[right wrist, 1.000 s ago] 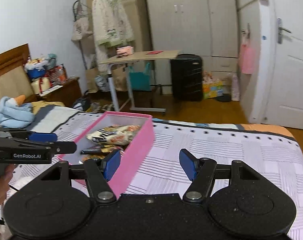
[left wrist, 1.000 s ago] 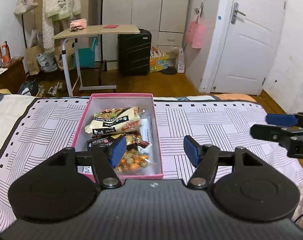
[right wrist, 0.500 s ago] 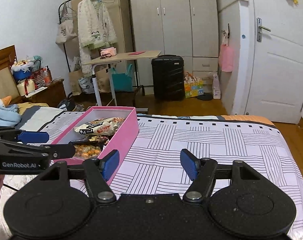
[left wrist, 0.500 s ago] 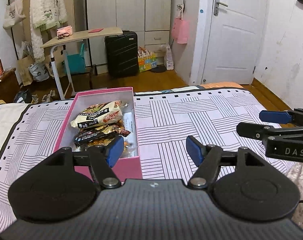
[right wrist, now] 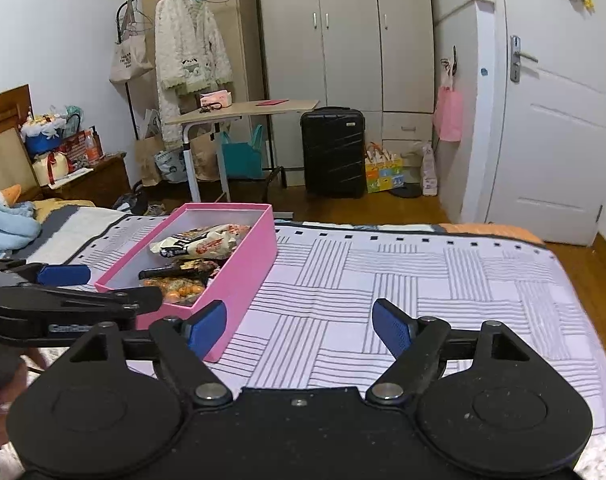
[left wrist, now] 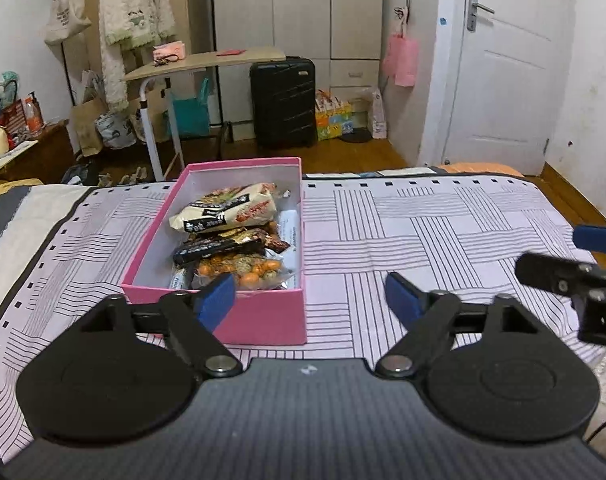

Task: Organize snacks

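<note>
A pink box (left wrist: 263,322) sits on the striped bedspread and shows in the right wrist view too (right wrist: 247,268). It holds several snack packets: a cream noodle pack (left wrist: 227,210) on top, a dark wrapper (left wrist: 219,246) and a clear bag of orange and beige balls (left wrist: 243,270). My left gripper (left wrist: 309,296) is open and empty, just in front of the box's near wall. My right gripper (right wrist: 299,326) is open and empty, to the right of the box above the bedspread. Each gripper shows at the edge of the other's view.
The bedspread (left wrist: 423,232) stretches to the right of the box. Beyond the bed's far edge stand a rolling table (left wrist: 207,64), a black suitcase (left wrist: 283,102), a wardrobe and a white door (left wrist: 511,68). A blue blanket (right wrist: 3,224) lies at the left.
Both grippers have pulled back from the box and turned slightly. The box now sits farther ahead in the left wrist view. Both stay open and empty.
</note>
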Demonstrator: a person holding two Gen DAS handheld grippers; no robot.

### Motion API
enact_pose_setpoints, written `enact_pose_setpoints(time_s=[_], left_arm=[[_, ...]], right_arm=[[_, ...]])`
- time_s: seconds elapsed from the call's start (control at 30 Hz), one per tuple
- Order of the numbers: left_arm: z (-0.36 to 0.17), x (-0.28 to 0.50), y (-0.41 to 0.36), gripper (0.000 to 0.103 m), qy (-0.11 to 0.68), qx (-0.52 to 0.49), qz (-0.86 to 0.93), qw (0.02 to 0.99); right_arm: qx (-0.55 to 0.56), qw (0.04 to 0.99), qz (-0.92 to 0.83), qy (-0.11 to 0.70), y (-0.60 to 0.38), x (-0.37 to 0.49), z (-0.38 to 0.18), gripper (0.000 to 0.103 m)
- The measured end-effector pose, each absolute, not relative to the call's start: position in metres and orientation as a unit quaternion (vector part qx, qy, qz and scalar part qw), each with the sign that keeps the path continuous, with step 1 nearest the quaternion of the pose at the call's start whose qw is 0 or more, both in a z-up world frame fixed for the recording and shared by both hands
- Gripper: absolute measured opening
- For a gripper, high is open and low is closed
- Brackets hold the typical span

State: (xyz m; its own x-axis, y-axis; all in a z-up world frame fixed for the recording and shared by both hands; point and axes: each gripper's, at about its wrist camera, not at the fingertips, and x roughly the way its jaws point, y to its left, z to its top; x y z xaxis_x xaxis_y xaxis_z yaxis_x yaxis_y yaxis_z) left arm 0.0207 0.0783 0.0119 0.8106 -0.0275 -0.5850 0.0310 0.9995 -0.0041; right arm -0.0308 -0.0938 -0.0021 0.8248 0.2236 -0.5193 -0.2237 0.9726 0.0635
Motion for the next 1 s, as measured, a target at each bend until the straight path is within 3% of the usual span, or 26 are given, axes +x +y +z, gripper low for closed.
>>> enact_pose_setpoints(time_s=[0.07,0.17,0.3,1.0], left_arm=[[0.01,0.022,0.076,0.092,0.301,0.015,-0.007,0.953],[0.007,0.024,0.075,0.093,0.306,0.022,-0.01,0.952],[0.006,0.022,0.073,0.1,0.306,0.021,-0.021,0.952],[0.016,0.005,0.072,0.103,0.329,0.016,-0.043,0.943]], right_arm=[[0.007,0.955,0.117,0.272,-0.095,-0.032,-0.003,0.084],[0.0,0.96,0.096,0.265,-0.093,-0.034,-0.005,0.097],[-0.023,0.967,0.07,0.246,-0.09,-0.039,-0.007,0.102],[-0.013,0.955,0.011,0.295,-0.095,-0.045,0.001,0.102]])
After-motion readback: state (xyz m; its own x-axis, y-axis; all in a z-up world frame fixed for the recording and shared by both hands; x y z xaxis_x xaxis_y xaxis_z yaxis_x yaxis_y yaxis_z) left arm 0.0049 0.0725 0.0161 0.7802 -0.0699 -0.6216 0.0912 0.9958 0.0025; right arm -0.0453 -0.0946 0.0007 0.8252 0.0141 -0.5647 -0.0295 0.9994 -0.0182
